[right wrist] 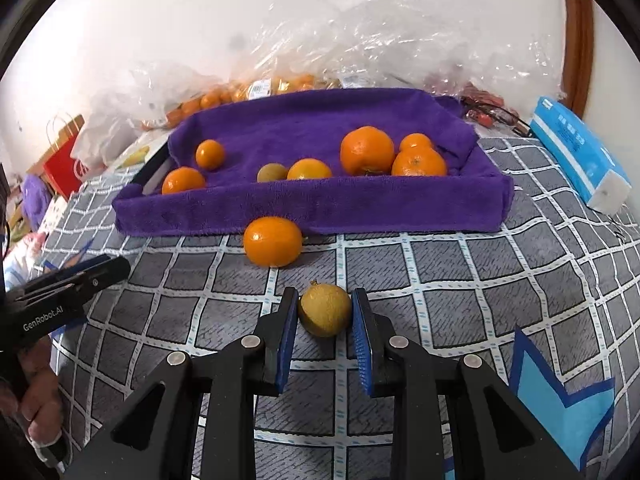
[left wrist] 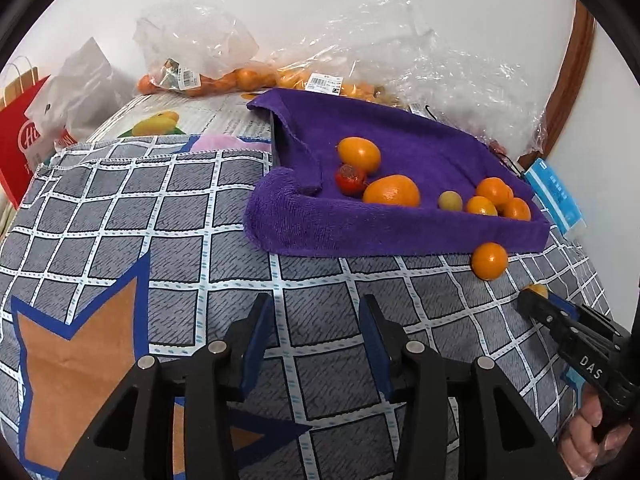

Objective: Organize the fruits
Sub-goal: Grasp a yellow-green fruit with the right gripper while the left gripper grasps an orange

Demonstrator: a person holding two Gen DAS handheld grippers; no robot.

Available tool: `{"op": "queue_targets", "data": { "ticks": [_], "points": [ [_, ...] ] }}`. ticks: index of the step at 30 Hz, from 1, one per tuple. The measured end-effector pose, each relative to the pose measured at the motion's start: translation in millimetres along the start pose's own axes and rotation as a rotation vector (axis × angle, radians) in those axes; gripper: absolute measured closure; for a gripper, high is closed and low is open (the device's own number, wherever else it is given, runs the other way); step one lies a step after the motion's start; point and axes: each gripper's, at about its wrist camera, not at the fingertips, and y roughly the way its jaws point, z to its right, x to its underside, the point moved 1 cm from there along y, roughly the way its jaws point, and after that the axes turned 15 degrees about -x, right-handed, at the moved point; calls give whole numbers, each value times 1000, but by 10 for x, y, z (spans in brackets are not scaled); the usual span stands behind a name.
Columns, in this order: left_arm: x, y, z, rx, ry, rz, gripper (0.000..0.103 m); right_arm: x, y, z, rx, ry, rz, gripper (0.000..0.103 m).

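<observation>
Between right tongs (right wrist: 325, 312) (closed): brownish fruit (right wrist: 325, 310).

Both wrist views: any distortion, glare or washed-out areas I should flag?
Left wrist view: strong fisheye bending of the checked cloth, black corner vignetting, glare on the plastic bags. Right wrist view: same curvature, the wall washed out and hazy, but the yellowish fruit in the right tongs stays sharp.

Purple towel (right wrist: 320, 208); orange tangerine (right wrist: 273, 246); grey white-checked cloth (right wrist: 460, 300).
</observation>
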Motion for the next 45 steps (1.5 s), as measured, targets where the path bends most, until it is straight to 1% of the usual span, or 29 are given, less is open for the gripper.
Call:
{"op": "queue_targets", "data": {
  "ticks": [2,3,7,14,17,20,21,22,25,28,31,32,34,35,36,38,41,44,45],
  "points": [
    [1,-2,45,-6,22,1,54,2,-23,-6,20,1,15,76],
    [3,0,67,-12,32,1,53,2,-20,-6,31,2,15,76],
    [9,-4,128,-28,61,2,49,8,-14,11,8,16,15,76],
    [2,-6,83,8,24,0,49,16,-4,140,4,86,14,76],
    [2,-1,90,0,29,0,49,20,-19,162,6,100,21,76],
    [3,1,114,-21,42,1,49,17,-32,119,19,83,28,76],
    [3,-7,114,-28,43,5,51,15,-39,100,26,72,31,76],
    [2,-21,118,-27,39,9,56,12,-52,81,36,58,36,76],
    [8,-59,176,10,52,-4,57,36,-145,80,88,19,54,76],
    [20,-122,380,72,106,-22,56,87,-284,192,112,9,69,76],
    [8,-175,651,88,175,6,56,112,-417,368,146,19,82,76],
    [-3,-173,709,93,181,5,56,118,-448,426,165,20,83,76],
    [-50,-150,849,134,175,-19,56,137,-503,529,189,20,81,76],
    [-80,-134,920,161,164,-31,56,148,-534,576,182,28,84,76],
    [-95,-130,976,172,159,-32,56,153,-558,614,170,39,90,76],
    [-128,-129,1123,173,170,-15,56,162,-599,692,130,67,104,76],
    [-164,-83,1313,148,192,-7,56,167,-581,749,94,91,96,76],
    [-196,1,1444,137,181,-19,56,160,-547,720,102,81,82,76],
    [-206,37,1477,122,176,-22,56,158,-540,699,107,71,79,76]
  ]
}}
